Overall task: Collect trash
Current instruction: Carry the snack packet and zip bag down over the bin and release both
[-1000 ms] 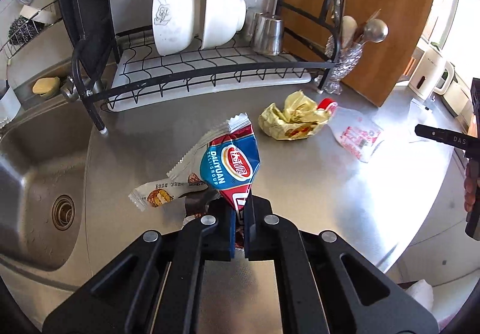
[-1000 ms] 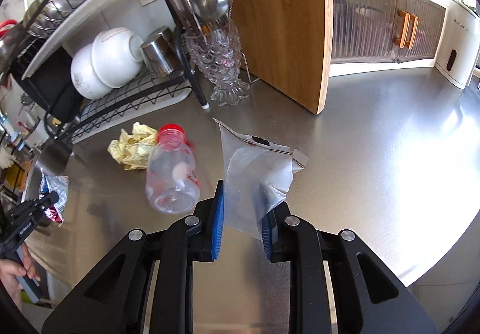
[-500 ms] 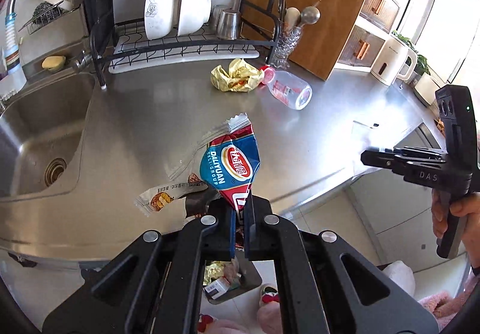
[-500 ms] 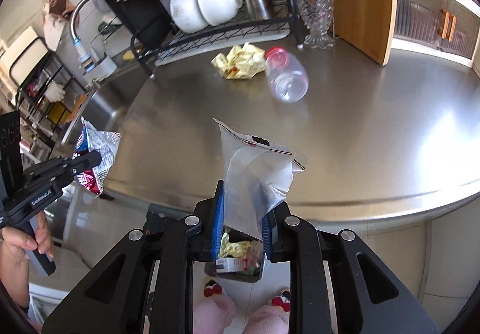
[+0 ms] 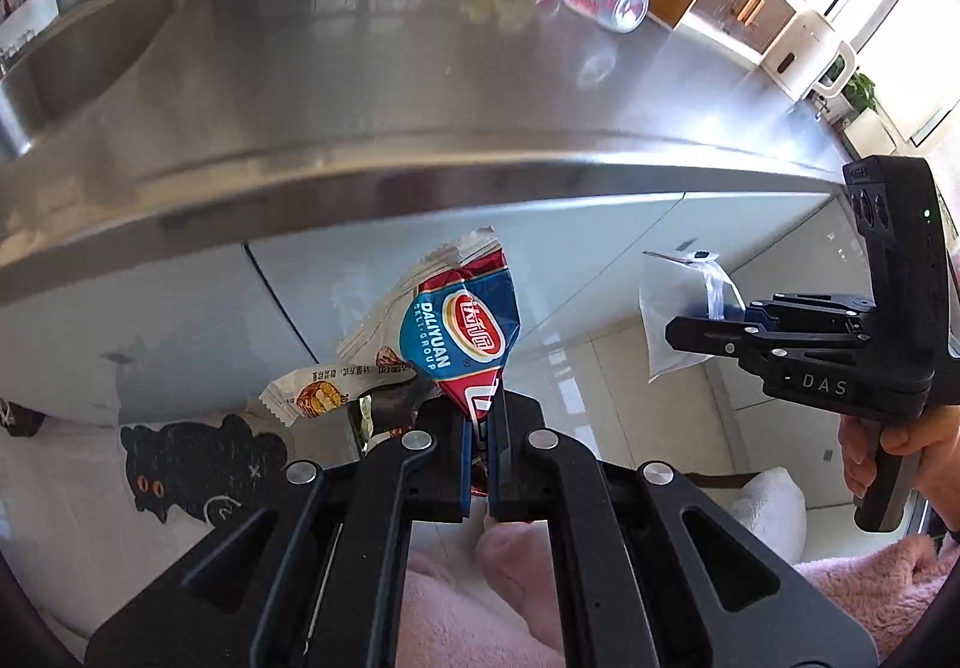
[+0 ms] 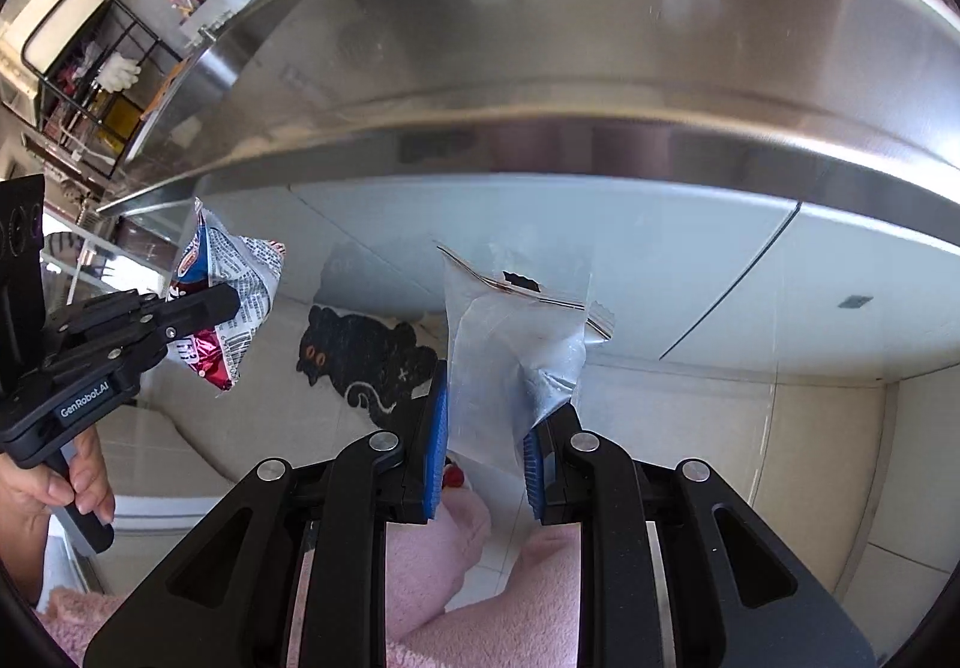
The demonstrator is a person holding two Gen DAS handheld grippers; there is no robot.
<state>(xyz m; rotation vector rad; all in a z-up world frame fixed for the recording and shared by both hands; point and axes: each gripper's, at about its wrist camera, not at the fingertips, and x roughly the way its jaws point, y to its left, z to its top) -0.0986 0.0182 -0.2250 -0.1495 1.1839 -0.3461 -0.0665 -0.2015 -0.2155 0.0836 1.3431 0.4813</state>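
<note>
Snack wrappers are clenched in the left gripper, below the countertop's front edge. The right gripper grasps a clear plastic bag.

"DALIYUAN DELI·GROUP" is printed in white on the blue panel of the snack wrapper. "DAS" is read on the side of the right gripper, and "GenRobot.AI" is lettered on the left gripper.
</note>
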